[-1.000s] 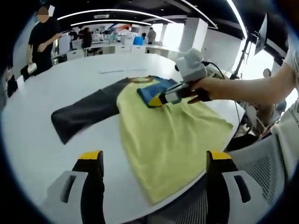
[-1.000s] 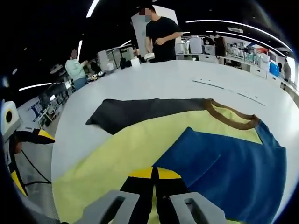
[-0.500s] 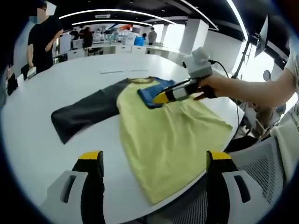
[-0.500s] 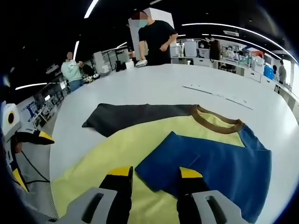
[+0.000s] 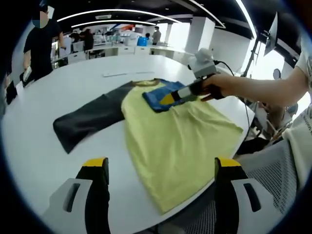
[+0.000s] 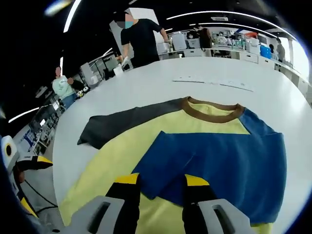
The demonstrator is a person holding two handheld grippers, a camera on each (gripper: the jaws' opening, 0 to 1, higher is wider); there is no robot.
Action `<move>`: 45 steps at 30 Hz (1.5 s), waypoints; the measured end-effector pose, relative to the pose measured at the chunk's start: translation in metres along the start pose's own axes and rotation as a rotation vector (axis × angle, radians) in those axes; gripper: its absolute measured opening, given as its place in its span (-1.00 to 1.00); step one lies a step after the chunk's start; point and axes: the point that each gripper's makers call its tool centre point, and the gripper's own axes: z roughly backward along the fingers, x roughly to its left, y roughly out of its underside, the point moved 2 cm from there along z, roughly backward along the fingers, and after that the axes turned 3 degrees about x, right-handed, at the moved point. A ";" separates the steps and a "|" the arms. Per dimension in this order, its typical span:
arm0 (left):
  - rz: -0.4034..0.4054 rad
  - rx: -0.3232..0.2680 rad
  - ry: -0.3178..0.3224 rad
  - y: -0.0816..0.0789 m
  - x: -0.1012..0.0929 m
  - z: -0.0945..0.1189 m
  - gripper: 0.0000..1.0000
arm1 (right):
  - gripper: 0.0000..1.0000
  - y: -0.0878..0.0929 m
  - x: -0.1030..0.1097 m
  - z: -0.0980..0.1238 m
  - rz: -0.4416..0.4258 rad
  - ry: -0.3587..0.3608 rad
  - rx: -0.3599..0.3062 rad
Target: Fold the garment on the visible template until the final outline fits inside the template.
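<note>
- Left gripper view: the shirt (image 5: 175, 141) lies spread flat on the white table (image 5: 34, 146), yellow body nearest, grey sleeve (image 5: 90, 117) stretched out to one side. The left gripper (image 5: 161, 168) hangs above the table edge near the hem, jaws spread wide and holding nothing. The right gripper (image 5: 168, 99) sits over the folded blue sleeve (image 5: 156, 96).
- Right gripper view: the right gripper (image 6: 161, 183) has its jaws slightly parted just above the blue sleeve's (image 6: 219, 161) folded corner, gripping nothing. The brown collar (image 6: 212, 109) lies beyond.

Left gripper (image 5: 158, 168): jaws wide apart, holding nothing, hovering. Right gripper (image 6: 160, 180): jaws parted, holding nothing; in the left gripper view, carried by an outstretched hand (image 5: 214, 87) and bare forearm.
</note>
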 end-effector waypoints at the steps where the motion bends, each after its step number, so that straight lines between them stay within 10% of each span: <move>1: -0.003 -0.005 0.001 -0.001 0.000 0.000 0.71 | -0.51 0.000 -0.001 -0.001 0.003 0.010 0.000; 15: 0.003 -0.006 0.029 -0.001 -0.005 0.000 0.68 | -1.00 0.000 -0.009 -0.005 -0.012 0.069 0.002; 45: 0.015 -0.012 0.027 0.001 -0.004 0.002 0.67 | -1.00 -0.035 0.042 -0.006 0.033 -0.085 -0.046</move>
